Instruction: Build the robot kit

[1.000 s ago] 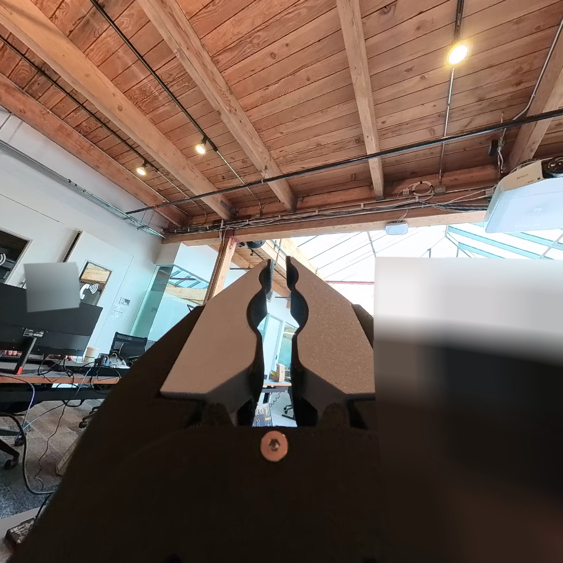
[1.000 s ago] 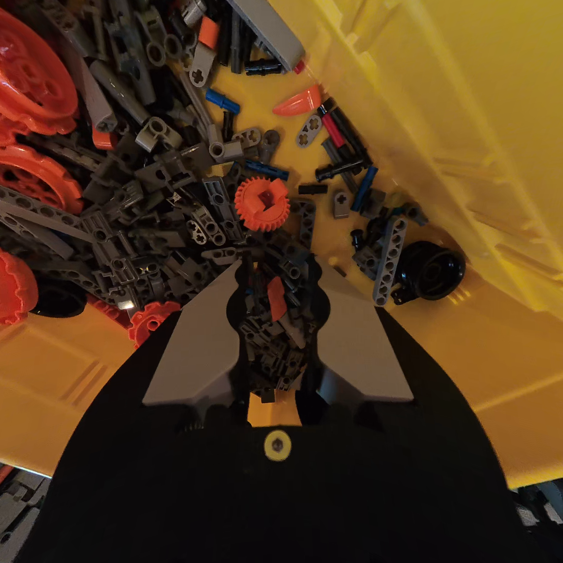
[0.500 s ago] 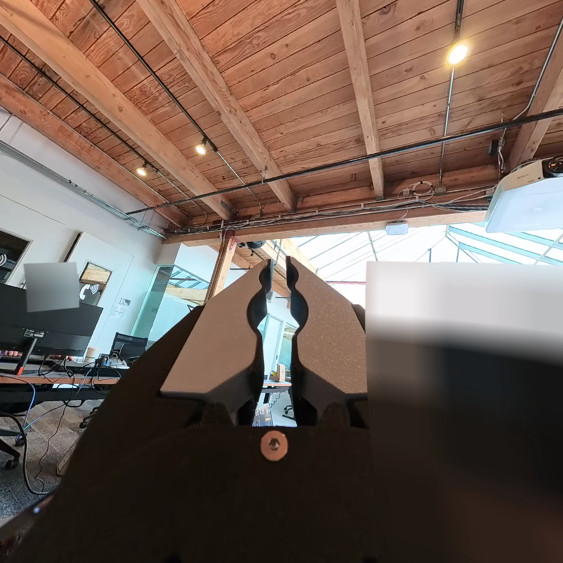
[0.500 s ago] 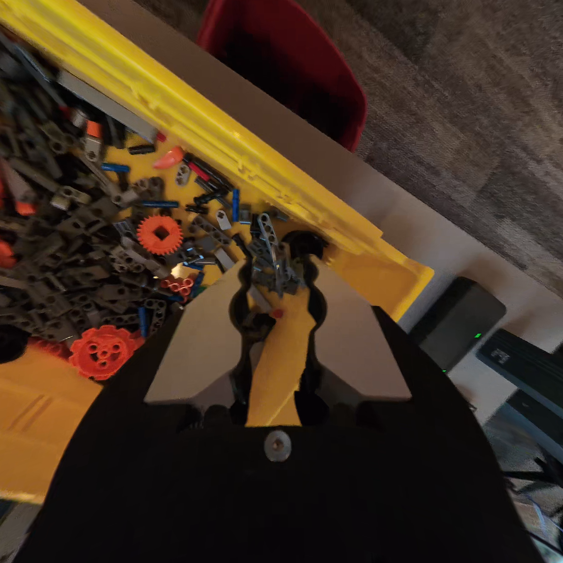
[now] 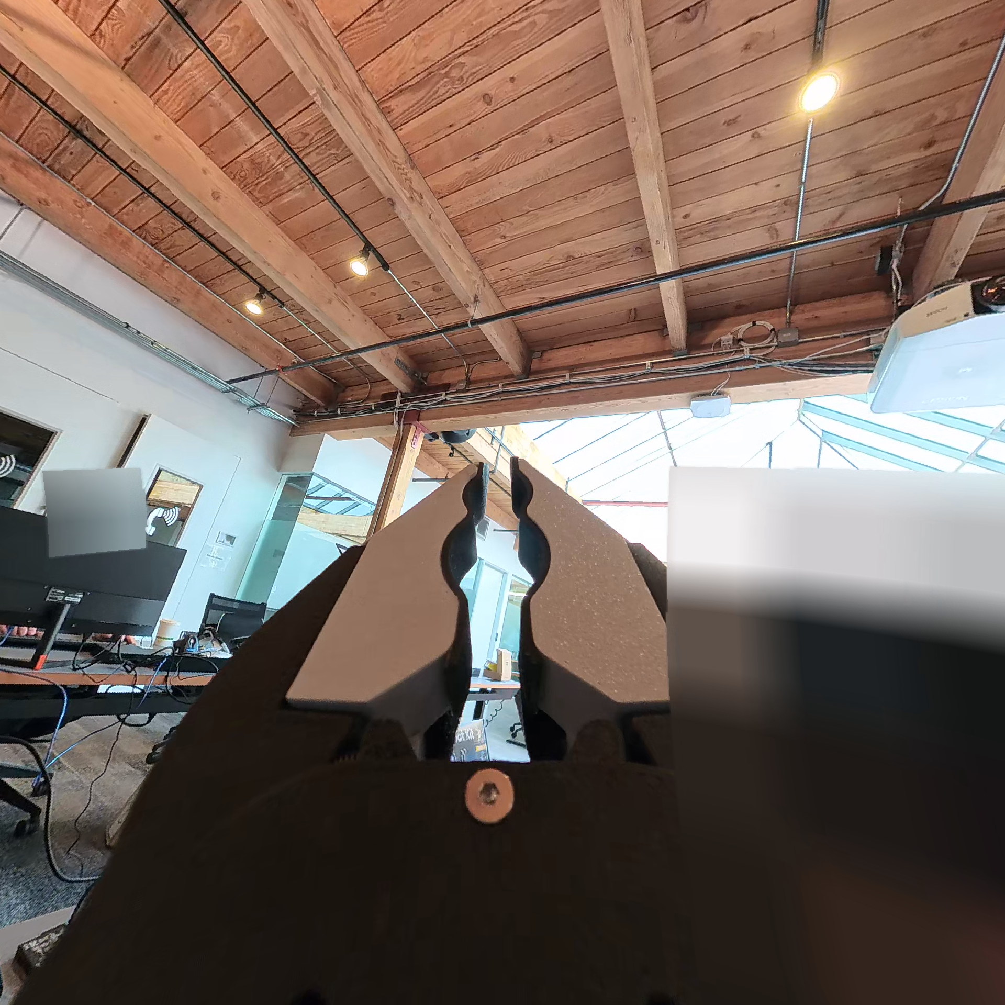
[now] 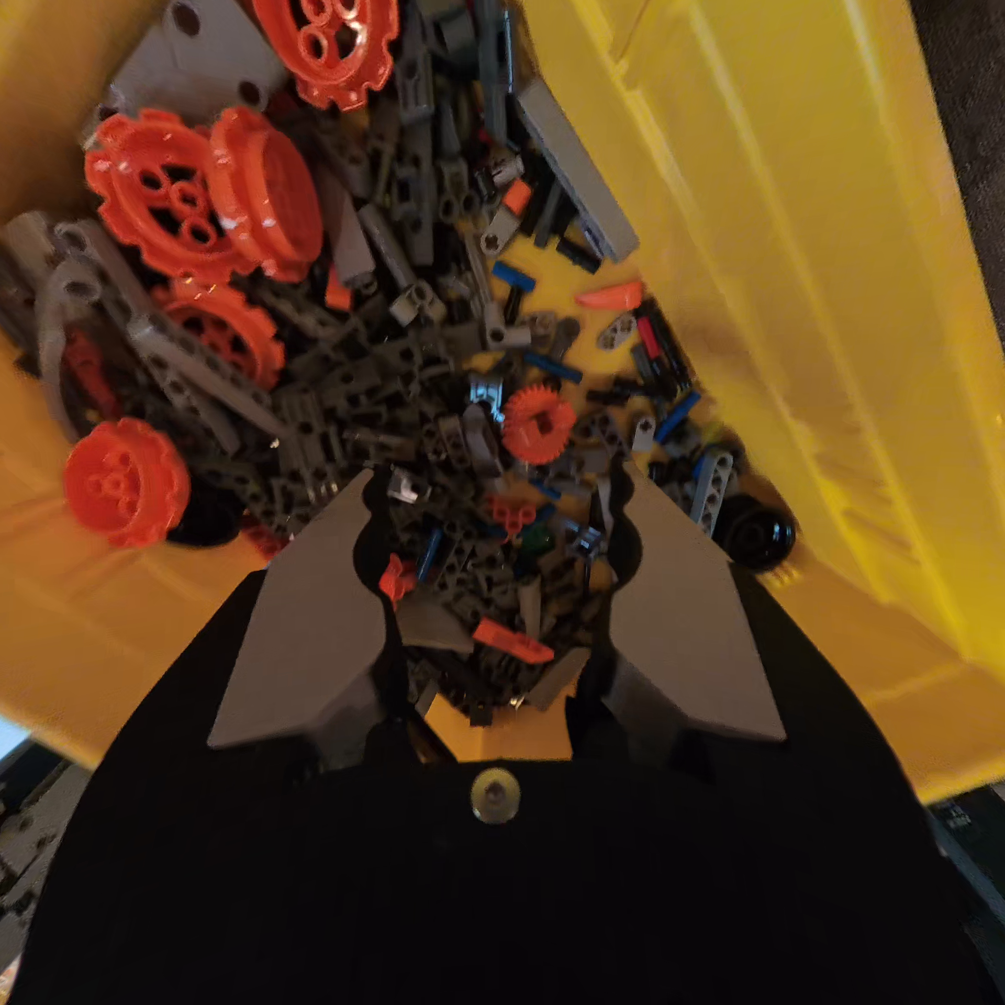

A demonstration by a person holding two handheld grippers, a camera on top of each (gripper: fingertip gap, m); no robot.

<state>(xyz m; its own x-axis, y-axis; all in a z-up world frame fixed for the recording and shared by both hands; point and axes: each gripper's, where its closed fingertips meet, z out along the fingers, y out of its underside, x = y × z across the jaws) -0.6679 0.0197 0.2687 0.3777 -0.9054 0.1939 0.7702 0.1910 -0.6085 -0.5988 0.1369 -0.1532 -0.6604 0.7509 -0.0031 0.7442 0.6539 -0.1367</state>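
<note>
Left gripper: points up at the wood ceiling, nearly closed with only a thin slit between the tips, nothing in it.
Beyond left gripper: a projector hangs at the far right; a monitor stands on a tabletop at the left, with cables beneath.
Right gripper: spread wide and holding nothing, over the near part of the heap of parts in the bin.
Bin: yellow plastic with ribbed walls, its right wall rising beside the gripper.
Bin contents: a dense heap of grey and black beams, pins and connectors fills the left and middle; the right side of the floor is thinner, with bare yellow showing.
Wheels: several large red ones lie at the far left of the heap, one more red wheel at the near left.
Gear: small and red, just beyond the gripper tips.
Between the fingers: small red, blue and grey pieces on the heap, including a red flat piece.
Black tyre: against the bin wall, just right of the right finger.
Sharpness: the right wrist view is blurred, so the small parts are hard to tell apart.
</note>
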